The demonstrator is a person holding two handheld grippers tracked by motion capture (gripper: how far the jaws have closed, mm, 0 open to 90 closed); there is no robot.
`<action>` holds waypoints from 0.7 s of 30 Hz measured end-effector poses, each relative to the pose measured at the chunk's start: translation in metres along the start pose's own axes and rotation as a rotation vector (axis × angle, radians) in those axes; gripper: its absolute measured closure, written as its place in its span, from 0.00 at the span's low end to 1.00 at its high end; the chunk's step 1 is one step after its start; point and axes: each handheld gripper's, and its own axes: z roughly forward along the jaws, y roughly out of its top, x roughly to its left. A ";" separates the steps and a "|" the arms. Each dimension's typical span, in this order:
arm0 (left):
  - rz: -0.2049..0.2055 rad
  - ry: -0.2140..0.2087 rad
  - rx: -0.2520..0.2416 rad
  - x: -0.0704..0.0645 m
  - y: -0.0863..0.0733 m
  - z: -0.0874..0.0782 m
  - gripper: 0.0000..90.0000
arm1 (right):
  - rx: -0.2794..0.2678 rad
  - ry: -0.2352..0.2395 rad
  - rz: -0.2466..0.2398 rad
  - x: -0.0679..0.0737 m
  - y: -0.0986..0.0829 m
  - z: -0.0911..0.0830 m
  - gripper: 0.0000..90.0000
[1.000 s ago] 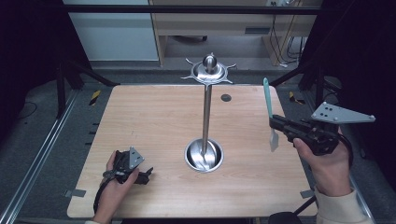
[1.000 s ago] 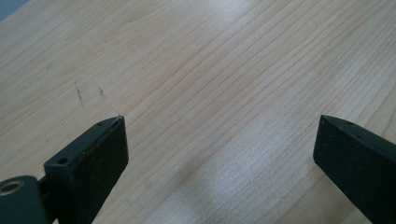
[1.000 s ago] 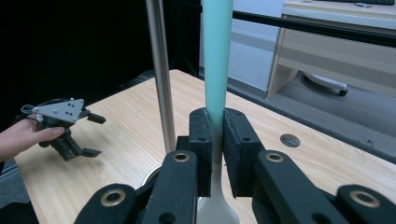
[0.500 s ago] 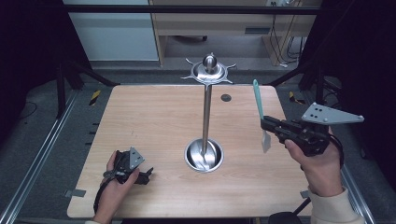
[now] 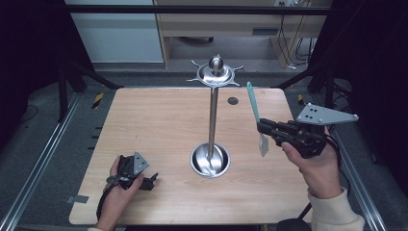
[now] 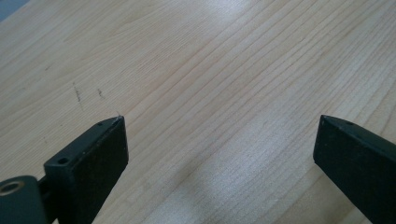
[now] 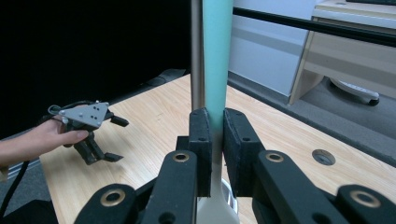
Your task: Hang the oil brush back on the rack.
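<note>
Right of the utensil stand (image 5: 212, 115), the right tool (image 5: 263, 127) clamps the teal-handled spatula (image 5: 253, 107) mid-handle, above the worktop (image 5: 159, 125). It appears light, stiff-handled, possibly slippery. The left tool (image 5: 149, 179) rests open.

Table (image 5: 159, 125): pale wood, visible grain, smooth matt finish.
Stand (image 5: 212, 122): polished metal pole, glossy, mirror-like round base and top disc.
Spatula (image 5: 253, 103): teal handle, smooth satin plastic look; lower blade pale, semi-gloss.
Right gripper (image 7: 214, 135): black matt pads.
Left gripper (image 6: 219, 154): black matt jaws; grey matt plate.
</note>
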 end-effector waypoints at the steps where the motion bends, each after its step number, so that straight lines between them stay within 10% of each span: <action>1: 0.000 0.000 0.001 0.000 0.000 0.000 0.03 | -0.001 0.001 -0.002 0.001 0.001 0.000 0.92; 21: 0.001 -0.001 0.000 0.000 0.000 0.000 0.03 | 0.035 0.015 -0.002 0.003 0.005 0.010 0.91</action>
